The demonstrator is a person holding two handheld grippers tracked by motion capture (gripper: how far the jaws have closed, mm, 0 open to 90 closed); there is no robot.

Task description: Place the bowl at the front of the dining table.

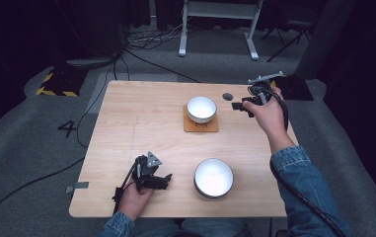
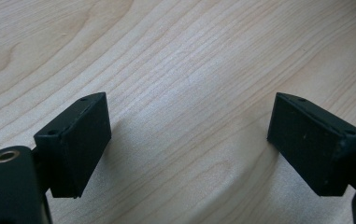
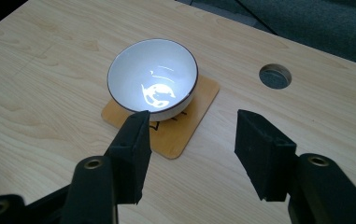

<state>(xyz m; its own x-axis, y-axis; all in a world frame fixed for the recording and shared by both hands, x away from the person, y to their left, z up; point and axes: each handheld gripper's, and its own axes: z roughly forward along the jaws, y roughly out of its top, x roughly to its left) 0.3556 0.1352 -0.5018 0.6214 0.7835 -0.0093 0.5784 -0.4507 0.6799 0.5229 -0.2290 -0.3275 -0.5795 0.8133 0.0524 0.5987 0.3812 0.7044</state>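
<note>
- Wooden counter (image 1: 141, 123) seen from above, pale grain, standing on grey floor with cables (image 1: 141, 54) trailing behind its far edge.
- Smaller white bowl (image 1: 201, 109) sitting on a square brown coaster (image 1: 201, 126), toward the far side of the counter; the landmark for all that follows.
- In the right claw's view, same bowl (image 3: 153, 84) with a dark rim and a bright glare inside, coaster (image 3: 175, 135) sticking out under it toward the camera.
- Larger white bowl (image 1: 213, 177) well nearer the person than the coaster bowl, close to the near edge, standing straight on the wood.
- Round cable hole (image 1: 227, 96) just beyond and to the right of the coaster bowl; shown also at (image 3: 275, 76).
- Right claw (image 1: 240, 106) held in the right hand (image 1: 269, 116) to the right of the coaster bowl, near it but not touching, aimed toward it.
- Right claw (image 3: 189, 149) spread wide with nothing between; one jaw tip overlapping the bowl's near rim in the picture, contact not certain.
- Left claw (image 1: 162, 180) held in the left hand (image 1: 136, 197), well apart from the coaster bowl, nearer and to the left, beside the larger bowl without touching.
- Left claw (image 2: 189, 144) gaping open over bare wood, gripping nothing.
- Denim sleeve (image 1: 304, 187) on the right forearm, reaching in from the near right.
</note>
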